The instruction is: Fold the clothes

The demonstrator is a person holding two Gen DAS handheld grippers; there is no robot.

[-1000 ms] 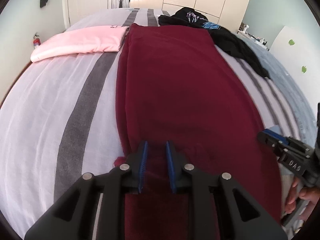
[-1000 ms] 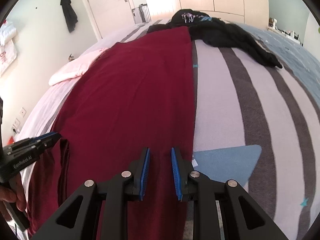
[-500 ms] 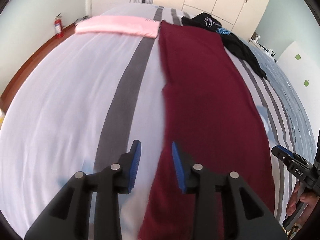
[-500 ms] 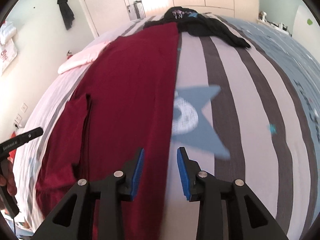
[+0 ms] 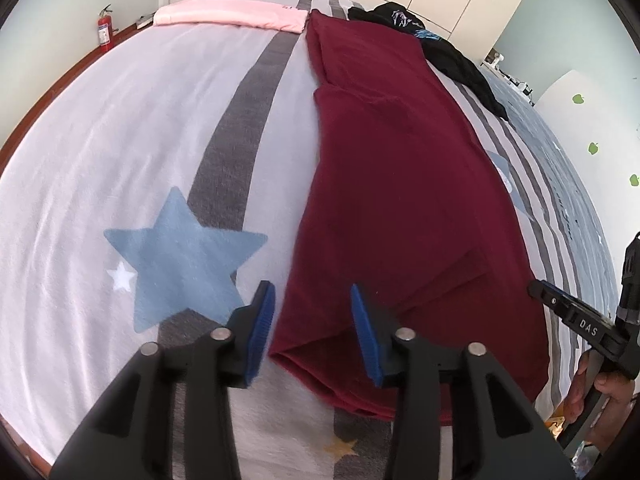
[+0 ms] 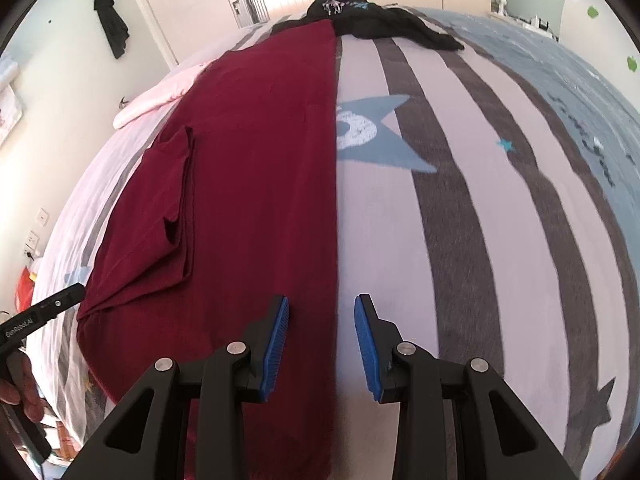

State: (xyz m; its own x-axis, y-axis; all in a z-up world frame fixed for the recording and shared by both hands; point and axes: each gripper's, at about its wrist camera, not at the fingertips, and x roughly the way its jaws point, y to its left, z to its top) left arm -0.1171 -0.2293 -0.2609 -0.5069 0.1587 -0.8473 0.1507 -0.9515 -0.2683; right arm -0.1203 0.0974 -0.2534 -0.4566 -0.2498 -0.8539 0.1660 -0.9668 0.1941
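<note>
Hovering with its blue pads spread apart and nothing between them, the left hand-held gripper (image 5: pixel 312 334) straddles the near left corner of the maroon garment (image 5: pixel 400 184), while the right hand-held gripper (image 6: pixel 322 344), equally agape and empty, sits over that garment's straight right edge near the foot of the bed (image 6: pixel 460 200). The maroon garment lies lengthwise on the striped bedspread, narrowed into a long band with a sleeve (image 6: pixel 168 208) turned in on its left side. Beyond it, at the far end, a folded pink garment (image 5: pixel 232 18) rests to the left and a crumpled black garment (image 6: pixel 384 26) to the right.

Judging by this, the band would suit a fold end to end, though whether the grippers are arriving to pinch or leaving after smoothing cannot be settled. If a pinch comes, each pad pair should bite all stacked layers at a corner, both corners level, so the turned-in sleeve does not slide out and the hem stays square when carried toward the far end.
</note>
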